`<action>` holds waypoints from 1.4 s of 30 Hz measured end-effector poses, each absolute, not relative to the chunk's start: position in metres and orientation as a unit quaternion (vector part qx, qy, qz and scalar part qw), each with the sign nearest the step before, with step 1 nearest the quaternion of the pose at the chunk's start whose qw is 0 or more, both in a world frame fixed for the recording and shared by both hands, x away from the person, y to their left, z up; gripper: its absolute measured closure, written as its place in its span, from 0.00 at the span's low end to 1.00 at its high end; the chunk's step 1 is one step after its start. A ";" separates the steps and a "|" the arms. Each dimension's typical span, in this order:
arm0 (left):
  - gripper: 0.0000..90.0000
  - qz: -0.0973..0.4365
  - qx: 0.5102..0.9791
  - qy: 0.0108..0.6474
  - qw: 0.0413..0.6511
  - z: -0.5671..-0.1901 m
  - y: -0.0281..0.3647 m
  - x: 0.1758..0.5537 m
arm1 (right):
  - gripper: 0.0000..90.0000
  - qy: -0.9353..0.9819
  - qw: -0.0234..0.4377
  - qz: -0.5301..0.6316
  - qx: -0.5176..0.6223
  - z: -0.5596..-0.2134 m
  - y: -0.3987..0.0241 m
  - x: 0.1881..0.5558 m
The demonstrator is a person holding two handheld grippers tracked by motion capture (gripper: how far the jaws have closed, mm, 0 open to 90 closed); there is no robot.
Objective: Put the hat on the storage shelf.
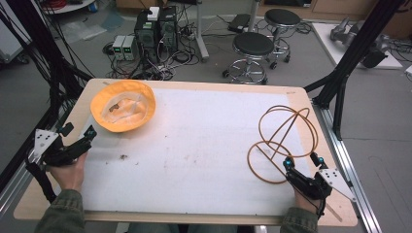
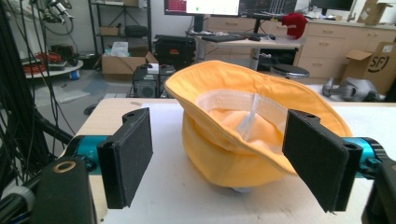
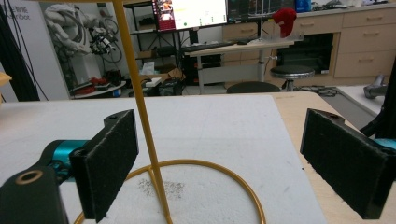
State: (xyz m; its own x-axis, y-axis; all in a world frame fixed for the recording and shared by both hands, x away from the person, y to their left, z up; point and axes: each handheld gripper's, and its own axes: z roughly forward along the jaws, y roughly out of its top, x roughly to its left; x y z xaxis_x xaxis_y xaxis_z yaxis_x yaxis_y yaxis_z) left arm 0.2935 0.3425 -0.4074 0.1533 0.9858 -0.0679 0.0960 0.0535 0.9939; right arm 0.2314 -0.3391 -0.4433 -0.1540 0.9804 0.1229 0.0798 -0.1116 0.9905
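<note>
Right gripper view, wire stand top cut off, both jaws wide, empty

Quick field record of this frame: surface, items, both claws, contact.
surface: table with a white mat
hat: orange bucket hat, far left of mat, lying upside down, lining showing
stand: wire hat stand, ring base on the mat, right side
left claw: left claw, open, pointed at the hat, jaws on either side of it, not closed on it
right claw: right claw, open, jaws either side of the stand's upright rod
contact: no visible grip on hat or stand
</note>
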 end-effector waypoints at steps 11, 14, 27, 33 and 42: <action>0.26 0.422 0.548 0.495 0.525 -0.386 0.342 0.309 | 0.11 0.528 0.412 0.547 0.502 -0.444 -0.339 0.232; 0.26 0.425 0.554 0.492 0.520 -0.379 0.341 0.316 | 0.11 0.528 0.412 0.546 0.502 -0.444 -0.339 0.232; 0.31 0.428 0.570 0.496 0.496 -0.358 0.335 0.351 | 0.11 0.530 0.415 0.542 0.503 -0.444 -0.339 0.230; 0.31 0.431 0.581 0.491 0.485 -0.355 0.335 0.366 | 0.11 0.530 0.415 0.542 0.503 -0.443 -0.337 0.228; 0.30 0.419 0.587 0.512 0.466 -0.359 0.341 0.391 | 0.11 0.529 0.420 0.537 0.505 -0.443 -0.339 0.227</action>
State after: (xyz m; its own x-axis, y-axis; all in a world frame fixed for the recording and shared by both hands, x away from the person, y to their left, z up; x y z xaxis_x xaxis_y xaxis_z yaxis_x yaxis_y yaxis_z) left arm 0.3905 0.3414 -0.3587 0.1245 0.9921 0.0146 0.2102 -0.0408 0.9768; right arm 0.2273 -0.3392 -0.4434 -0.1367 0.9858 0.0978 0.0833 -0.0870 0.9927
